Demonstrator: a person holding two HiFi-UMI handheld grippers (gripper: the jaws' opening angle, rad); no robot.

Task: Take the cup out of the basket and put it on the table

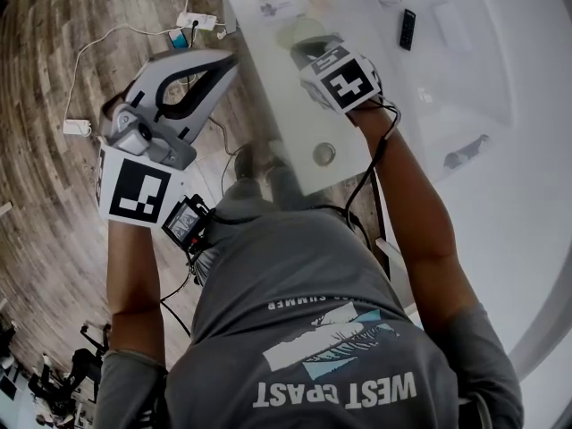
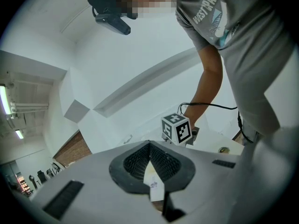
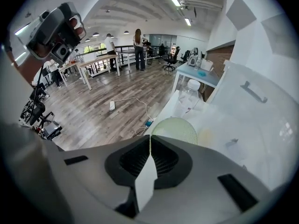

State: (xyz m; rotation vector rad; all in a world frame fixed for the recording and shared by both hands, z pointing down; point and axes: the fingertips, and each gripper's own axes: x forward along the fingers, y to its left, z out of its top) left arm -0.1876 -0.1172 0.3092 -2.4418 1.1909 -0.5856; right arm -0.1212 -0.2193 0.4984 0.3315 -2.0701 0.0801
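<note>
A pale green round mesh basket (image 3: 175,129) sits on the white table (image 1: 465,204) near its left edge, and shows faintly in the head view as basket (image 1: 299,32). I cannot make out a cup in any view. My right gripper (image 3: 150,140) is shut with nothing in it, its tips just short of the basket; in the head view the right gripper (image 1: 304,50) hovers over the table's left part. My left gripper (image 1: 228,61) hangs over the wooden floor left of the table. The left gripper (image 2: 149,144) is shut and empty, and points up at the ceiling.
A black remote (image 1: 407,29) lies on the table further back. A small round fitting (image 1: 323,154) sits near the table's near corner. A power strip (image 1: 195,21) and cables lie on the floor. People (image 3: 138,43) stand by distant desks.
</note>
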